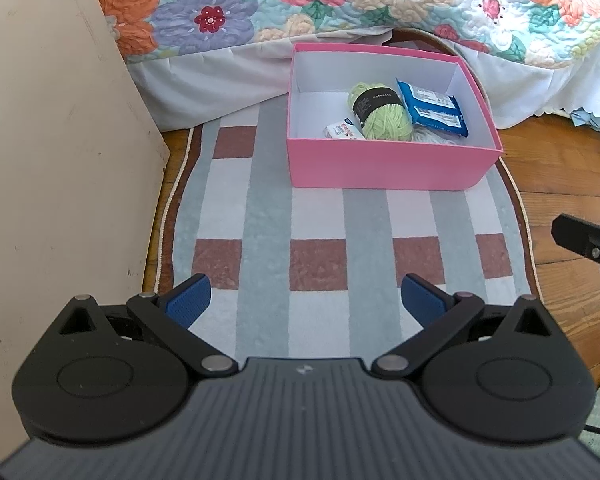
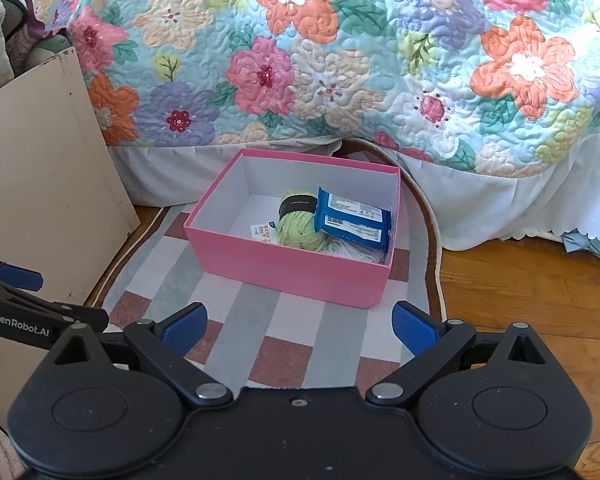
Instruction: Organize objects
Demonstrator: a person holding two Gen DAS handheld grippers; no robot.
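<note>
A pink box (image 1: pixel 380 166) (image 2: pixel 284 272) with a white inside stands on a checked rug, near the bed. In it lie a green yarn ball (image 1: pixel 382 114) (image 2: pixel 298 228), a blue wipes packet (image 1: pixel 432 108) (image 2: pixel 352 220), a small white packet (image 1: pixel 342 131) (image 2: pixel 265 233) and something pale under them. My left gripper (image 1: pixel 306 300) is open and empty above the rug, short of the box. My right gripper (image 2: pixel 300 326) is open and empty, near the box's front corner.
A beige board (image 1: pixel 52 160) (image 2: pixel 40 184) stands at the left. The flowered quilt and white bed skirt (image 1: pixel 228 76) (image 2: pixel 480 208) hang behind the box. The rug (image 1: pixel 320 216) lies on a wooden floor (image 2: pixel 520 300). The other gripper shows at each view's edge (image 1: pixel 588 248) (image 2: pixel 20 300).
</note>
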